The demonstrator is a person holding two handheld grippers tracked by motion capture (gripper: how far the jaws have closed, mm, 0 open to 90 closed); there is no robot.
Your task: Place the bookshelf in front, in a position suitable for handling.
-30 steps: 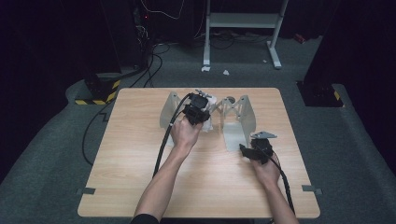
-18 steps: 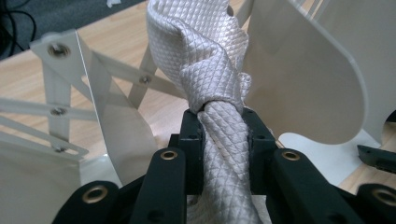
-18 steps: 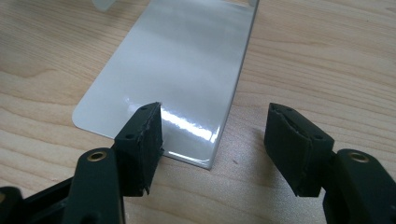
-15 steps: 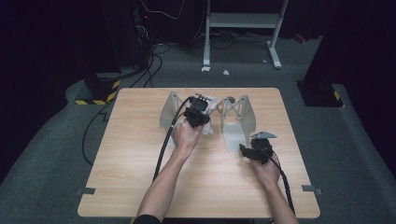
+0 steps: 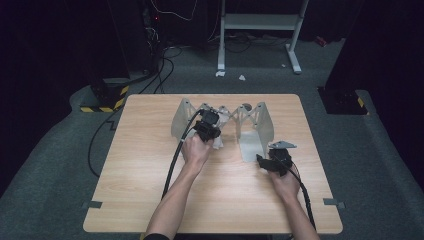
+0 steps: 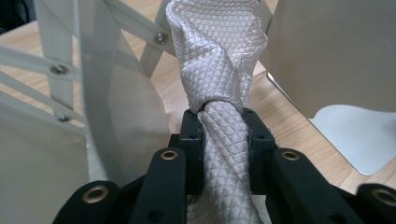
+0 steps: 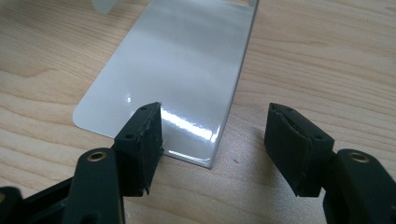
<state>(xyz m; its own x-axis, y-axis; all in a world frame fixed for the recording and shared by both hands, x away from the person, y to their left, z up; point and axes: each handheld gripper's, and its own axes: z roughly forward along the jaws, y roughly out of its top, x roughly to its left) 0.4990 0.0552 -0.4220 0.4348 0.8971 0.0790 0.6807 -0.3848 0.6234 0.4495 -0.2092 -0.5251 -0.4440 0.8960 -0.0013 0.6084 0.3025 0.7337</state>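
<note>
A pale grey expanding rack (image 5: 250, 118) with scissor struts stands at the back middle of the wooden table (image 5: 145, 200). My left gripper (image 5: 211, 131) is between its two end plates, shut on a rolled, cream quilted cloth (image 6: 219, 84) that rises from the jaws; the cloth (image 5: 218, 144) peeks out beside the left hand. The rack's struts (image 6: 60, 70) are to its left and a plate (image 6: 336, 51) to its right. My right gripper (image 5: 265, 161) rests low on the table, open, its fingertips (image 7: 144, 135) at the near edge of the rack's flat foot plate (image 7: 177, 79).
Cables trail from both grippers toward the table's near edge. Black cables and a yellow-black striped block (image 5: 102, 102) lie on the grey floor at back left. A white stand's legs (image 5: 260, 35) are behind the table.
My left gripper has sunk a little with the cloth between the rack's plates. The right gripper has stayed put.
</note>
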